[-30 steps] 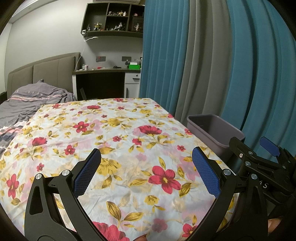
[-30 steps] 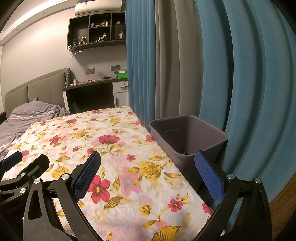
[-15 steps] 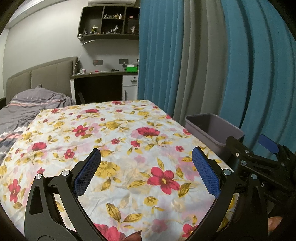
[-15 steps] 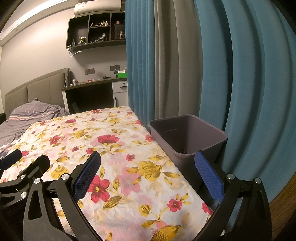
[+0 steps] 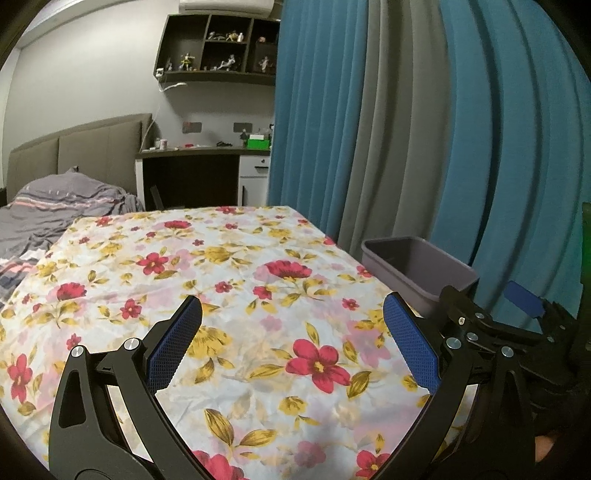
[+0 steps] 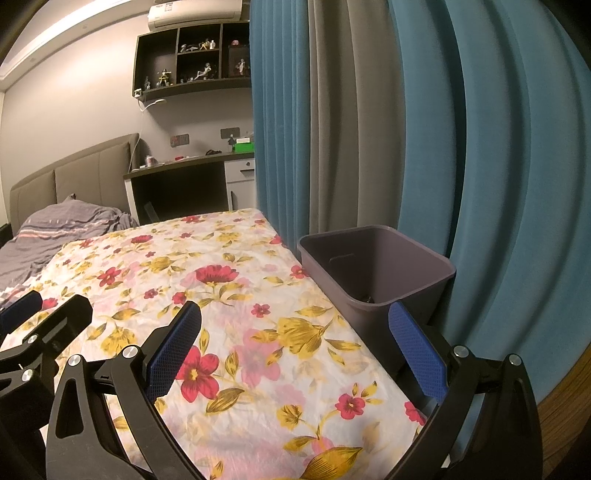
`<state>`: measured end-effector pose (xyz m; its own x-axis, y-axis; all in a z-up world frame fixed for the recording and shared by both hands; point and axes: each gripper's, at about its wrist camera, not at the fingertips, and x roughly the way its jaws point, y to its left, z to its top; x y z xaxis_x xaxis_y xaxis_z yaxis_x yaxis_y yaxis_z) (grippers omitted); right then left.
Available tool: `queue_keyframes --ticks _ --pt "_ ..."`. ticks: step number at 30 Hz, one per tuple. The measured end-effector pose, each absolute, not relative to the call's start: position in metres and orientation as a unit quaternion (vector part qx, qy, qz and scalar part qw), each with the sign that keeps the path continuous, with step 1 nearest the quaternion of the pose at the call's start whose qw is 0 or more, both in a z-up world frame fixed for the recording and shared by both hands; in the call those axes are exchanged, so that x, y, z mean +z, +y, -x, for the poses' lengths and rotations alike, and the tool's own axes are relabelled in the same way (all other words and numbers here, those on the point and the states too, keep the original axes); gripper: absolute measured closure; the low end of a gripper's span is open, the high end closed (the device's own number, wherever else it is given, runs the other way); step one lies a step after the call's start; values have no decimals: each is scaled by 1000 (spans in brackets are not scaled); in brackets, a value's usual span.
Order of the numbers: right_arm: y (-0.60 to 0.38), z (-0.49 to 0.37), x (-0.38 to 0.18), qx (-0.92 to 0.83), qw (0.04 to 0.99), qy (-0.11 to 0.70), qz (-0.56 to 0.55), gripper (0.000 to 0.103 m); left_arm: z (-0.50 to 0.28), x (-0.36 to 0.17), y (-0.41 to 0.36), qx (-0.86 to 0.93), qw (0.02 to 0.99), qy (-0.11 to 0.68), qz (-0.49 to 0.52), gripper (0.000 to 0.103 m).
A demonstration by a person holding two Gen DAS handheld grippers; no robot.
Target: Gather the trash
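Left wrist view: the left tongs are spread wide with nothing between their blue pads, hanging over the floral cloth that covers the tabletop. No loose trash shows on the cloth. At the cloth's right edge, just beside it and below its level, stands a grey-purple plastic bin, backed by teal and grey curtains. The right tongs come into this view low at the right, near the bin's near corner, black with one blue pad tip showing. Beyond the tabletop lie a bed with a rumpled grey duvet, a padded headboard, a dark desk and a wall shelf of small figurines.

Right wrist view: the right tongs are likewise spread and empty; their left pad is over the floral cloth, while the right pad sits in front of the bin's near wall. The bin is open-topped, touching or nearly touching the tabletop edge, and a few small dark bits lie at its bottom; what they are cannot be made out. The left tongs appear at the lower left edge over the cloth. An air conditioner is mounted above the figurine shelf.
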<state>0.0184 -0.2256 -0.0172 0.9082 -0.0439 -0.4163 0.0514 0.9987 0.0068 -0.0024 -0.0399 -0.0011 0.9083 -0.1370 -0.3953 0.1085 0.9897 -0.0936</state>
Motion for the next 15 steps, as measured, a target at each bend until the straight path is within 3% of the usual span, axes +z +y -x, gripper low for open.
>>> queue_keyframes --ticks 15 --pt "-226 -18 -18 -24 977 212 -9 6 5 -1 -44 -48 979 197 13 11"
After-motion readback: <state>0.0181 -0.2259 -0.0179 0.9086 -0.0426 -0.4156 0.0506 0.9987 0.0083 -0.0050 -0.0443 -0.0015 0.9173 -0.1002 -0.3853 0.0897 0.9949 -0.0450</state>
